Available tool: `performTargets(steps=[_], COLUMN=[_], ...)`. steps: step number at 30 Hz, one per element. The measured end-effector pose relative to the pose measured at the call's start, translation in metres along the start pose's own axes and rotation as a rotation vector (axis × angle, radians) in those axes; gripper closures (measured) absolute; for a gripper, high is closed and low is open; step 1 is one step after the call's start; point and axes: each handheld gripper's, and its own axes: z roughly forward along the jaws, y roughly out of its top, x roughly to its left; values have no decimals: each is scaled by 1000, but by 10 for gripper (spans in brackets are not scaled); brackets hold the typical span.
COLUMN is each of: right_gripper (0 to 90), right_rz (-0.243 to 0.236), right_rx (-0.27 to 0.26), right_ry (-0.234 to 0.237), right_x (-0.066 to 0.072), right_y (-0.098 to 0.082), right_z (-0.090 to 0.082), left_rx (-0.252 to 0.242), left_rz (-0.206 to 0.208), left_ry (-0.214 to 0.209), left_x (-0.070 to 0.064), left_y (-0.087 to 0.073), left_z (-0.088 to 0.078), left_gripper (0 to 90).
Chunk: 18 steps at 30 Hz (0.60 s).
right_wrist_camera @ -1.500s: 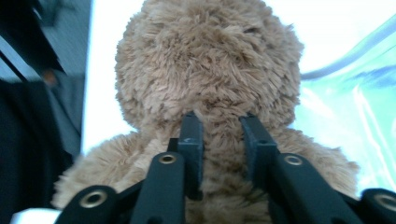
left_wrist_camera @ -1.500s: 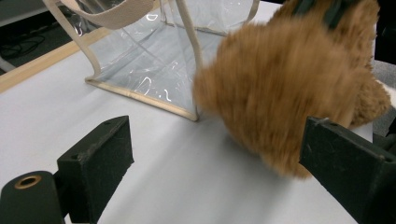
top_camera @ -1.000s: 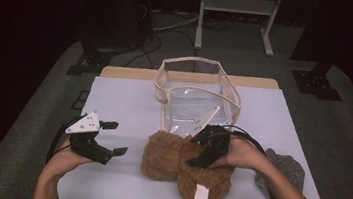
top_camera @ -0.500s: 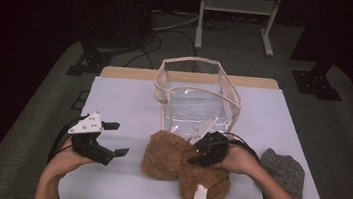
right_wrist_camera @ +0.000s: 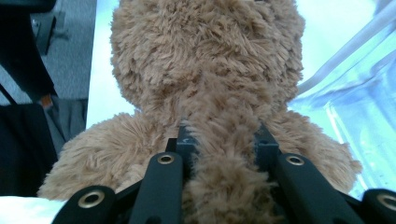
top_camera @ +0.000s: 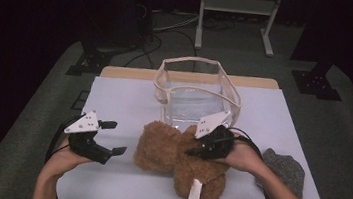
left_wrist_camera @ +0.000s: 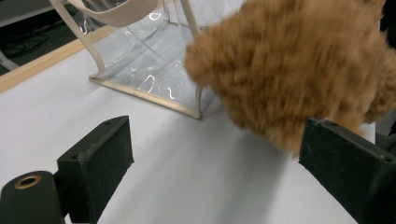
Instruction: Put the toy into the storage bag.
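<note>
My right gripper (top_camera: 193,150) has just been closing, and its jaws now pinch the fur of the brown plush teddy bear (top_camera: 177,160), which lies near the front edge of the white table (top_camera: 124,98), just in front of the clear plastic bag with cream trim (top_camera: 197,94). My left gripper (top_camera: 112,137) hangs with its jaws spread wide and nothing between them, just left of the bear's head.
</note>
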Motion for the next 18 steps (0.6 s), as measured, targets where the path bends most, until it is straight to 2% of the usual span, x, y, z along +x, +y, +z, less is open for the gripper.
performTargets(steps=[6, 16, 18], right_gripper=[726, 728, 728], right_rz=[12, 52, 44], right_rx=[-60, -101, -102], right_ry=[3, -6, -14], right_x=[-6, -10, -11], right_y=[4, 5, 6], right_z=[-12, -21, -22], left_rx=[-2, 0, -1], left_rz=[-2, -8, -10], left_ry=[1, -4, -3], left_x=[1, 1, 1], left_y=[-1, -2, -2], left_z=[0, 2, 2], left_gripper=[85, 85, 85])
